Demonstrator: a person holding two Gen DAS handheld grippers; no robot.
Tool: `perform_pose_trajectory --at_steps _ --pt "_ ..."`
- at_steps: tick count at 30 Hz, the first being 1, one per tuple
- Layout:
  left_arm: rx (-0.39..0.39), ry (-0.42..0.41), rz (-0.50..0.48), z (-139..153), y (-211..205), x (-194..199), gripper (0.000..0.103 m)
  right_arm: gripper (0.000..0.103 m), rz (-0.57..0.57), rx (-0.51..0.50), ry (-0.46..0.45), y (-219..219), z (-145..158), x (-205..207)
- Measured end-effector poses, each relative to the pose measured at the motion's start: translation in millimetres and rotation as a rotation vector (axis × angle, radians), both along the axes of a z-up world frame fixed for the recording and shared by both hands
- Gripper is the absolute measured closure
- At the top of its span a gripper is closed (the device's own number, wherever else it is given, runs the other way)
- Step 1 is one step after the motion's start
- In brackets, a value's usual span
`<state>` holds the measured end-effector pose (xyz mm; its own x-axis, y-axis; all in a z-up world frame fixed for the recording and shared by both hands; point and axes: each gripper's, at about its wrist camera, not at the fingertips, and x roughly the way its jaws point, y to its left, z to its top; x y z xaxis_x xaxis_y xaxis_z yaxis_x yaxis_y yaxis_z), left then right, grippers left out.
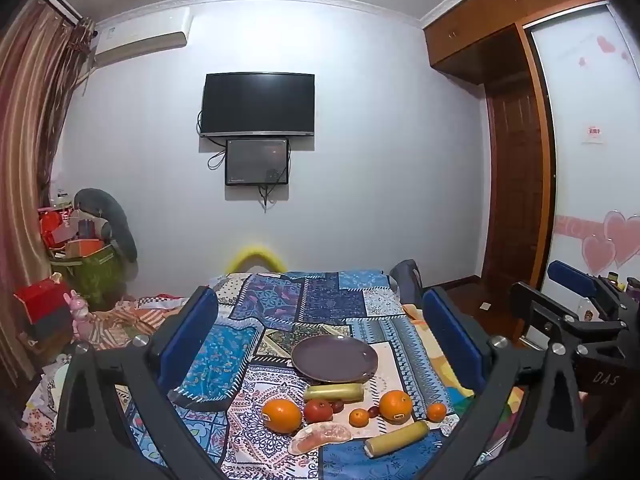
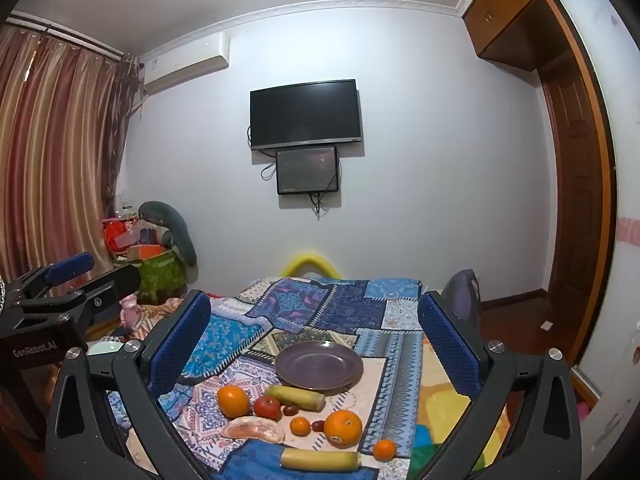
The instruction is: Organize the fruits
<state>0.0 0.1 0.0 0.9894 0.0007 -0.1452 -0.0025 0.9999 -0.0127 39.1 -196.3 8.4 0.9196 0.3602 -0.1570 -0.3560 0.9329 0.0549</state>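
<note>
**Fruit laid out, plate bare, both grippers wide and waiting**

While nothing is yet between my fingers, here is the left wrist view. My left gripper (image 1: 320, 340) stands spread as wide as it goes, blue pads empty, pointing nearly level with a slight dip toward the patchwork blue cloth (image 1: 332, 300). Ahead sits the round dark purple plate (image 1: 334, 359), nothing on it. Just this side of it lie a yellow-green banana-like piece (image 1: 333, 393), a large orange (image 1: 281, 415), a red apple-like fruit (image 1: 318, 411), a small mandarin (image 1: 359, 418), a second large orange with a sticker (image 1: 395, 406), another small mandarin (image 1: 436, 412), a pale wrapped pink-orange piece (image 1: 319, 437) and a second yellow-green piece (image 1: 397, 438). My other gripper shows at the right edge, well apart from the fruit.

Over to the right wrist view: my right gripper (image 2: 316, 340) is fully spread too, holding nothing, hovering short of the spread, tilted just a touch downward.

I judge this the opening step, no fruit gathered yet. The next move calls for dipping lower and forward, straddling one fruit, the stickered orange looks handy for the right, and closing gently, since round fruit may roll.
</note>
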Motion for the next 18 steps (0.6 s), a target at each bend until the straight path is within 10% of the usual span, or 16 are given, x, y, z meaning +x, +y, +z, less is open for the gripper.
perform_pose_trajectory --at_steps 18 --pt "0.0 0.005 -0.002 -2 -3 4 0.0 0.0 0.003 0.008 0.001 -4 7 -4"
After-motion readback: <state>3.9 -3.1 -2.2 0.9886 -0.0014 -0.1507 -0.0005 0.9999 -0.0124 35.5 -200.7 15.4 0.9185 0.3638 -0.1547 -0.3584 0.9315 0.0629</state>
